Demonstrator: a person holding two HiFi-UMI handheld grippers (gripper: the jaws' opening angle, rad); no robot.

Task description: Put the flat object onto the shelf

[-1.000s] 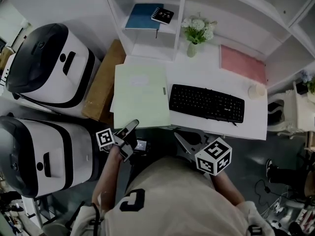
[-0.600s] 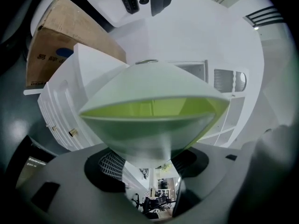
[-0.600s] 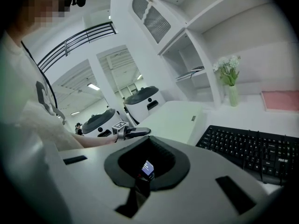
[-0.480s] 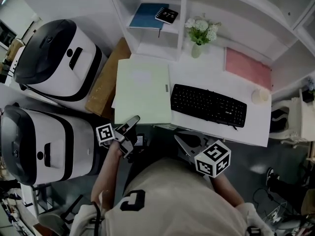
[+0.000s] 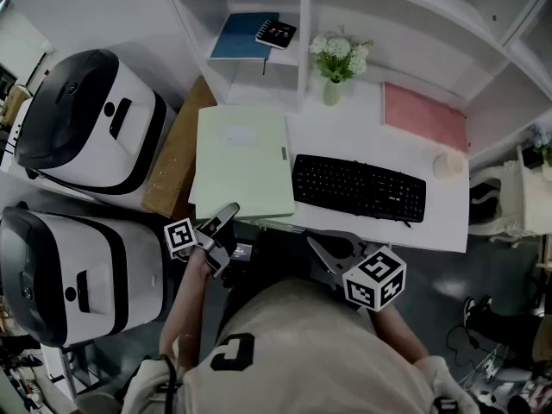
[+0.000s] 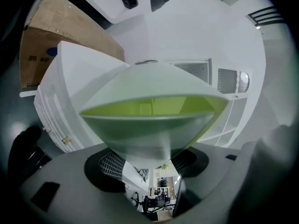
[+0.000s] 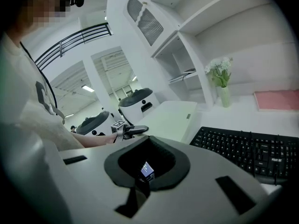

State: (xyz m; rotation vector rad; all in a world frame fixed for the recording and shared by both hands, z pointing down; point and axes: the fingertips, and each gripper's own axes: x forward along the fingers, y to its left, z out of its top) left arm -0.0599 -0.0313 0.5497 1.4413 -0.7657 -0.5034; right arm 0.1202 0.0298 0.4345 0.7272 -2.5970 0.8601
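Hardly anything has shifted since the earlier frames: only the head view has swung a little, while the pale green flat folder (image 5: 244, 160) lies in the same spot on the white surface (image 5: 362, 141) and both tools sit where they were. That folder rests flat at the left end of the surface, its far edge near the foot of the white shelf unit (image 5: 304, 24) and its near edge at the front rim, with the black keyboard (image 5: 359, 188) just beside it on the right. The left tool (image 5: 229, 213) is held low at that near edge. Its jaws stand partly apart, and in the left gripper view the folder's edge fills the space right at their mouth, though the pads do not press on it. The right tool (image 5: 317, 243) hovers below the front rim, in front of the keyboard. Its jaws are drawn nearly together with nothing between them. One shelf compartment holds a blue notebook (image 5: 237, 35) with a small black book (image 5: 275, 33) lying partly on it. A green vase of white flowers (image 5: 335, 57) stands on the surface by the shelf's upright, and a pink flat mat (image 5: 424, 115) lies further right. A brown cardboard box (image 5: 177, 149) leans beside the left end of the surface, next to two white-and-black rounded machines (image 5: 86, 119).
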